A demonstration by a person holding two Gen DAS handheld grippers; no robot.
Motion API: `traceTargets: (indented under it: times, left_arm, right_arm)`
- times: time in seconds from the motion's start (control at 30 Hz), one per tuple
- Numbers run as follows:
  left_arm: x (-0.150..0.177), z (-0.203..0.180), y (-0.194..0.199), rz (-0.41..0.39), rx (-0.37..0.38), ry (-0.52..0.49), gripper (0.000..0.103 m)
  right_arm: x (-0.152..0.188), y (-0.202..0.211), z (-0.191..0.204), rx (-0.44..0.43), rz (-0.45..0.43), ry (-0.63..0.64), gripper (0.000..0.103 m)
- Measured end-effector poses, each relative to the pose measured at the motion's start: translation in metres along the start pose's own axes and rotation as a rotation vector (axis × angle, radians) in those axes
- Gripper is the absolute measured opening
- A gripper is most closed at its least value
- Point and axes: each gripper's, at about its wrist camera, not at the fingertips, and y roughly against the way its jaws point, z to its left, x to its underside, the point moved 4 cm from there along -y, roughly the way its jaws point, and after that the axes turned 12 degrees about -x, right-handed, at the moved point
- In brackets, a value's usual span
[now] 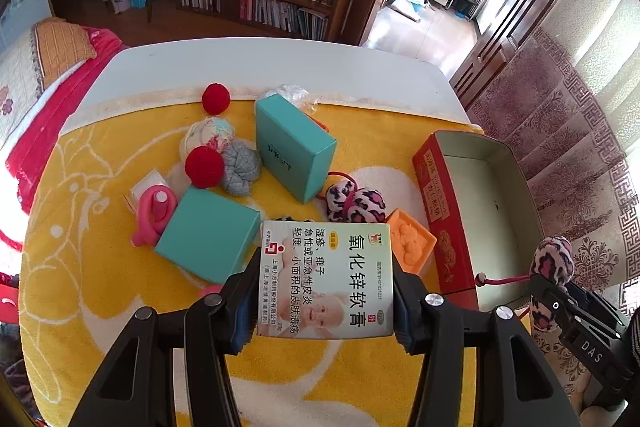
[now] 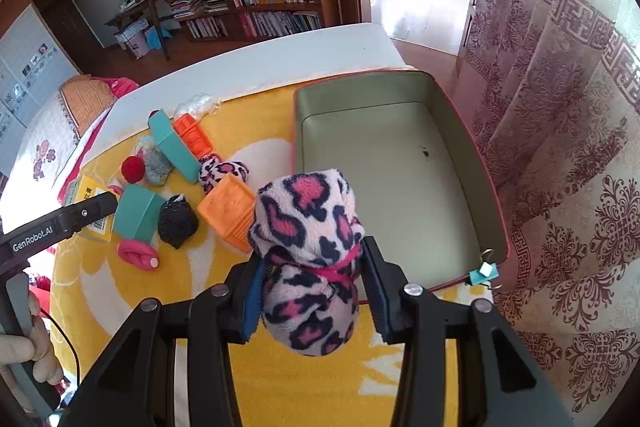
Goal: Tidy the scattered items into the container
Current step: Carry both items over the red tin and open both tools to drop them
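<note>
A: Status of the tidying is requested.

B: The tin (image 2: pixel 460 163) at the right edge of the table (image 1: pixel 280 67) is seen empty, apart from a small dark speck on its floor and a binder clip (image 2: pixel 485 273) on its near rim. Nothing is judged to have been put away yet. On the yellow towel (image 1: pixel 100 287) are left, from largest down: two teal boxes (image 1: pixel 294 151), an orange mould (image 1: pixel 412 247), a second leopard-print pom-pom (image 1: pixel 356 205), a grey yarn ball (image 1: pixel 240 167), a black pouch (image 2: pixel 178 221), a pink ring toy (image 1: pixel 154 219) and two red balls (image 1: pixel 204 167).

A: State of each claw is requested.

B: The left claw (image 1: pixel 324 291) is partly closed, and an ointment carton (image 1: pixel 326 279) is clamped by its two long edges. The carton is held above the towel, left of the tin. The right claw (image 2: pixel 312 291) is closed to a middling gap around a leopard-print pom-pom (image 2: pixel 310 259); the fleece is squeezed between both pads. It is held just before the tin's near left corner. Two drops into the tin are judged to be next.
</note>
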Motion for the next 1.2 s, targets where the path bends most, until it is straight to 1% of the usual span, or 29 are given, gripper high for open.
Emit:
traceTargets:
  times: [0.1, 0.3, 0.53, 0.63, 0.7, 0.77, 0.8, 0.83, 0.87, 0.9, 0.97, 1.0, 1.03, 1.07, 1.2]
  left_arm:
    - [-0.001, -0.027, 0.002, -0.005, 0.017, -0.032, 0.056]
    - [-0.004, -0.075, 0.002, -0.004, 0.051, -0.078, 0.056]
    - [-0.008, -0.125, 0.002, -0.009, 0.075, -0.129, 0.056]
    - [-0.01, -0.142, 0.0, -0.009, 0.089, -0.147, 0.056]
    - [-0.011, -0.153, -0.002, -0.007, 0.096, -0.161, 0.056]
    - [-0.012, -0.163, -0.004, -0.002, 0.11, -0.177, 0.056]
    - [-0.012, -0.168, -0.005, 0.0, 0.113, -0.187, 0.056]
    - [-0.011, -0.173, -0.006, 0.004, 0.116, -0.197, 0.056]
    - [-0.01, -0.176, -0.006, 0.01, 0.119, -0.205, 0.056]
    - [-0.009, -0.179, -0.008, 0.017, 0.123, -0.211, 0.056]
    - [-0.006, -0.185, -0.011, 0.039, 0.139, -0.22, 0.059]
    - [-0.005, -0.187, -0.013, 0.048, 0.149, -0.223, 0.069]
    - [-0.005, -0.189, -0.013, 0.051, 0.159, -0.226, 0.082]
    - [-0.004, -0.191, -0.012, 0.045, 0.165, -0.228, 0.085]
    - [-0.002, -0.196, -0.008, 0.034, 0.175, -0.25, 0.085]
  right_arm:
    - [-0.005, 0.007, -0.026, 0.022, -0.015, -0.02, 0.048]
    - [-0.015, -0.007, -0.054, 0.048, 0.001, -0.024, 0.048]
    - [-0.018, -0.017, -0.066, 0.031, 0.032, 0.017, 0.049]
    - [-0.019, -0.017, -0.076, 0.026, 0.032, -0.022, 0.05]
    - [-0.02, -0.015, -0.083, 0.015, 0.028, -0.062, 0.059]
    - [-0.024, -0.004, -0.089, -0.008, -0.006, -0.099, 0.064]
    - [-0.028, 0.002, -0.091, -0.021, -0.027, -0.108, 0.068]
    - [-0.031, 0.007, -0.092, -0.028, -0.045, -0.109, 0.07]
    - [-0.035, 0.013, -0.093, -0.028, -0.061, -0.106, 0.074]
    - [-0.038, 0.018, -0.093, -0.02, -0.077, -0.106, 0.075]
    - [-0.043, 0.028, -0.097, -0.006, -0.108, -0.124, 0.075]
    - [-0.045, 0.033, -0.1, -0.003, -0.124, -0.14, 0.075]
    - [-0.046, 0.037, -0.102, -0.007, -0.14, -0.158, 0.075]
    - [-0.047, 0.041, -0.105, -0.008, -0.152, -0.171, 0.076]
    - [-0.05, 0.051, -0.107, 0.014, -0.185, -0.189, 0.076]
